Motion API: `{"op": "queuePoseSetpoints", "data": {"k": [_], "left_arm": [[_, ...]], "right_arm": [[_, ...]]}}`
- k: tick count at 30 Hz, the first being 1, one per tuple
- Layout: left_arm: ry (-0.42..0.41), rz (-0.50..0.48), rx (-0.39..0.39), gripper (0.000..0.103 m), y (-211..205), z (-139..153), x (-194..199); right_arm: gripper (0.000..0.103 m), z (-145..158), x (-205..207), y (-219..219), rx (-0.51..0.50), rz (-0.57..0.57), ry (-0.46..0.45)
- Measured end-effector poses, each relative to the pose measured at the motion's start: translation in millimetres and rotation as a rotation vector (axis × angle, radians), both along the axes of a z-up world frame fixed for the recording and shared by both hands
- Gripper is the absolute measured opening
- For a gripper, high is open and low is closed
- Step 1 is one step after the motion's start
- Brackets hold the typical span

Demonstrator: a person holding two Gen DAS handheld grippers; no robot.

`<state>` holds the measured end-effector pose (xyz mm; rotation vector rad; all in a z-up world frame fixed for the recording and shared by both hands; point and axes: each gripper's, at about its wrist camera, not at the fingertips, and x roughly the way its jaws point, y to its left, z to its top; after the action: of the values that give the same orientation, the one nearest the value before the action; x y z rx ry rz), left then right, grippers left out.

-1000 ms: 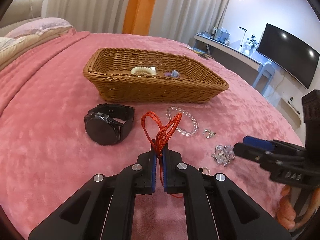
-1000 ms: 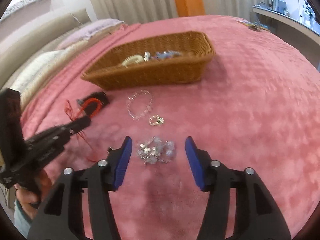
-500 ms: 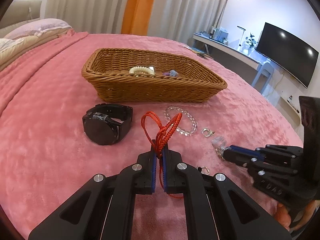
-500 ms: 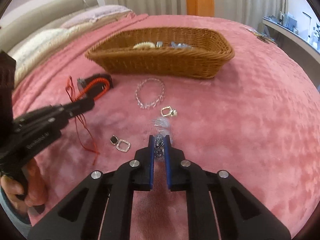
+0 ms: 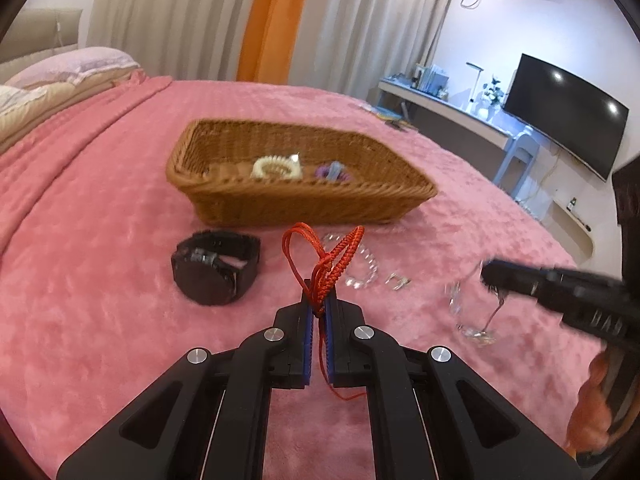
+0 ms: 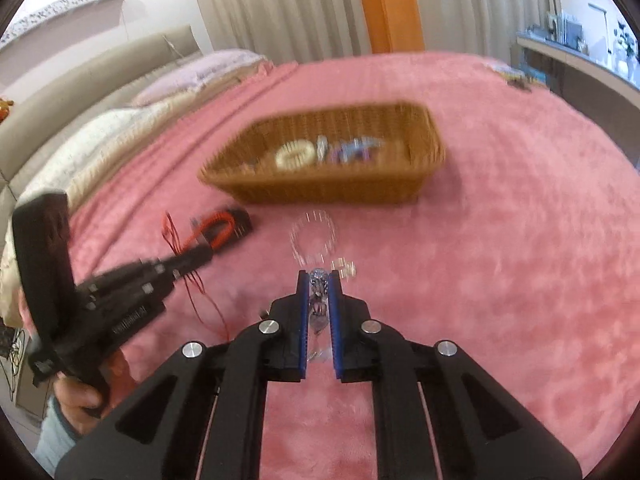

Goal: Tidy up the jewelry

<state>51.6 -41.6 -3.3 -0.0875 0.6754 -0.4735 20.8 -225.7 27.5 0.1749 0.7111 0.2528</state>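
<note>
My left gripper point(image 5: 318, 304) is shut on a red braided cord bracelet point(image 5: 326, 258) and holds it above the pink bedspread. My right gripper point(image 6: 319, 280) is shut on a crystal bead bracelet point(image 6: 318, 294), which hangs from it in the left wrist view point(image 5: 470, 312). A wicker basket point(image 5: 304, 200) stands ahead with a cream bracelet point(image 5: 276, 168) and purple pieces point(image 5: 332, 172) inside. A black watch point(image 5: 214, 266), a clear bead bracelet point(image 5: 362, 268) and a small ring point(image 5: 397, 281) lie on the bedspread before the basket.
Pillows point(image 5: 60, 76) lie at the far left of the bed. A desk with a monitor point(image 5: 568, 112) stands beyond the bed's right edge. The left gripper shows at the left of the right wrist view point(image 6: 192, 258).
My right gripper closed on the crystal bead bracelet and has lifted it off the bedspread. Both grippers have moved up with their bracelets, bringing the basket into fuller view.
</note>
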Motion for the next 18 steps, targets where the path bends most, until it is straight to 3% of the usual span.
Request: {"op": "queuePoseSetpoints", "data": {"k": [4,10,14,18], "left_arm": [[-0.033,-0.006,-0.017,0.003,2,32,2],[-0.094,0.007,0.017,0.003,-2,78,29],[-0.104,0.012,0.048,0.003,-12,93,71],[-0.067,0.004,0.08,0.003,-21,85,115]], "right_arm": [[0.008,37,5,0,-0.007,0.003,-0.068],[0.008,83,42,1,-0.046,-0.011,-0.154],[0.008,92,84,0,-0.037,-0.03,-0.164],[0.008,84,129,-2,-0.038,-0.058,-0.147]]}}
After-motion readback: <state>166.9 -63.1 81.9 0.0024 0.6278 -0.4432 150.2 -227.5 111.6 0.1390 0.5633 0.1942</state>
